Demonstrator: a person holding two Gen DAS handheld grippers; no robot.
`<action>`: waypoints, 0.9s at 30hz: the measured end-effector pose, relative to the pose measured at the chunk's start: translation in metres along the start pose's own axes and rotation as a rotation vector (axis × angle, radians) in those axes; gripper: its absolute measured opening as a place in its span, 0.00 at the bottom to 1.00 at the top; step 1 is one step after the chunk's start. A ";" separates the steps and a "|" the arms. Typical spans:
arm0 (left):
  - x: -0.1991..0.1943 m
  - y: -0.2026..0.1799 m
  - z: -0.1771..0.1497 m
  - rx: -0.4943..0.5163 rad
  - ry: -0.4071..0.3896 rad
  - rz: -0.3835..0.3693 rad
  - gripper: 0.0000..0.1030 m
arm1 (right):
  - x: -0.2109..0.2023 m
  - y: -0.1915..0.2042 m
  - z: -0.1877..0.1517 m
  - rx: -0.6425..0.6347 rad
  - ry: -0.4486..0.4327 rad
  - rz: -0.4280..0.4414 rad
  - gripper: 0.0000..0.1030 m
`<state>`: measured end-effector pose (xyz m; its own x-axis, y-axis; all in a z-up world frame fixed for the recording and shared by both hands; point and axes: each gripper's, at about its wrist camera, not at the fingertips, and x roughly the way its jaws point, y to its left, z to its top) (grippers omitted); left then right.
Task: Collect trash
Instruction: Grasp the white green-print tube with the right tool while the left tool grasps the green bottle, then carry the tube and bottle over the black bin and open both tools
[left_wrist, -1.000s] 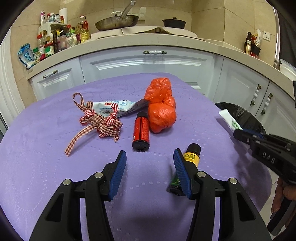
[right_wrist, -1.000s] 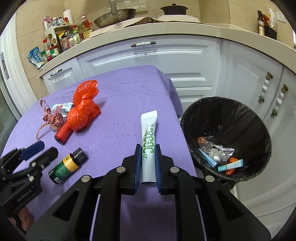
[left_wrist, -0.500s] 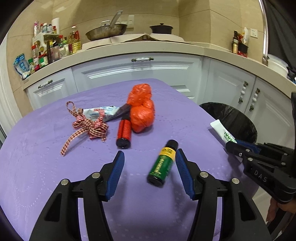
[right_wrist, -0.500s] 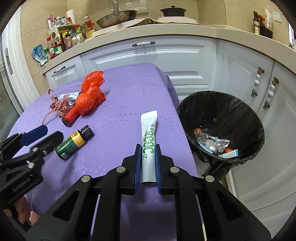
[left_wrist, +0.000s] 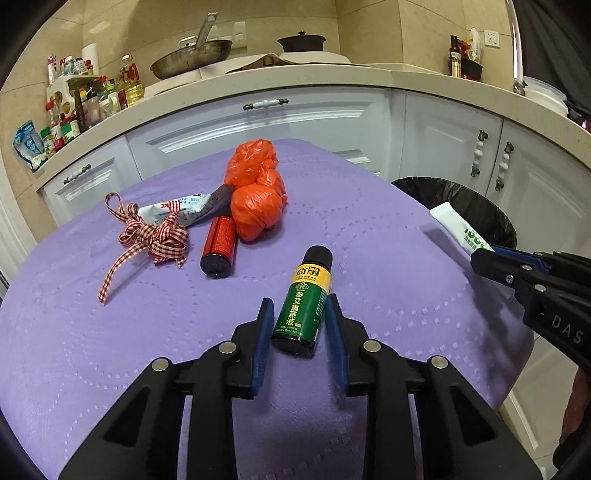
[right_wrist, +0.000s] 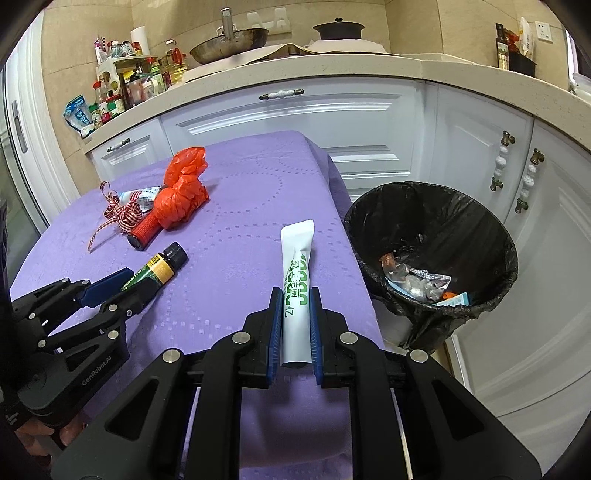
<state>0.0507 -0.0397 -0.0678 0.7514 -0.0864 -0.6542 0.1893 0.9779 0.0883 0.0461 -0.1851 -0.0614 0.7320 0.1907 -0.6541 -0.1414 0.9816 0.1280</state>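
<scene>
**Left tool closes in on the bottle**

The left tool has narrowed since a moment ago and now brackets the green glass bottle with yellow label at lower centre on the purple-covered table, apparently not yet gripping. The right tool stays clamped on the white plastic tube, left of the black-lined bin. Dropping the tube looks next.

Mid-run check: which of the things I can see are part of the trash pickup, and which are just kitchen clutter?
Part of the job:
white tube in the right gripper
green bottle between the left gripper's fingers
red bottle
orange bag
checked ribbon
wrapper
bin

Just lying about:
pan
black pot
condiment bottles
</scene>
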 end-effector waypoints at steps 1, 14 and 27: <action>0.000 -0.001 -0.001 0.004 -0.003 -0.001 0.26 | 0.000 0.000 0.000 0.000 0.000 0.000 0.13; -0.017 0.004 0.002 -0.057 -0.059 0.039 0.24 | -0.002 -0.001 0.001 -0.007 -0.028 -0.006 0.14; -0.031 -0.007 0.027 -0.050 -0.176 0.071 0.24 | -0.008 -0.018 0.013 0.003 -0.074 -0.054 0.13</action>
<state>0.0431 -0.0495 -0.0274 0.8613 -0.0446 -0.5061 0.1037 0.9906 0.0891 0.0513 -0.2045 -0.0483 0.7859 0.1366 -0.6031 -0.0984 0.9905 0.0961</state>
